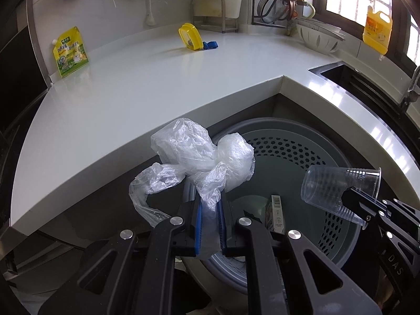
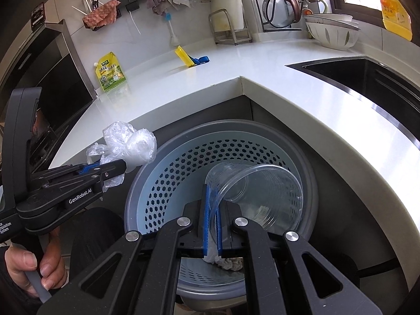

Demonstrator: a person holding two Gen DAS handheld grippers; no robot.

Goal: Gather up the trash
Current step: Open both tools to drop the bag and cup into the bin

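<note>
My left gripper (image 1: 210, 204) is shut on a crumpled clear plastic bag (image 1: 199, 155), held over the left rim of a grey perforated bin (image 1: 338, 155) that stands on the floor below the counter corner. In the right wrist view the same bag (image 2: 128, 144) sticks out of the left gripper (image 2: 115, 169) at the bin's left edge. My right gripper (image 2: 213, 210) is shut on the rim of a clear plastic cup (image 2: 257, 197), tilted over the bin (image 2: 162, 186). The cup (image 1: 338, 183) also shows at the right of the left wrist view. A small carton (image 1: 277, 215) and crumpled paper (image 2: 231, 263) lie inside the bin.
The white L-shaped counter (image 1: 147, 89) carries a yellow-green pouch (image 1: 70, 51), a yellow tape dispenser (image 1: 189, 36) and a blue clip (image 1: 210, 44). A sink (image 2: 354, 76), bowls (image 2: 332, 30), a dish rack and a yellow bottle (image 1: 376, 30) are at the right. A hand (image 2: 34, 267) grips the left tool.
</note>
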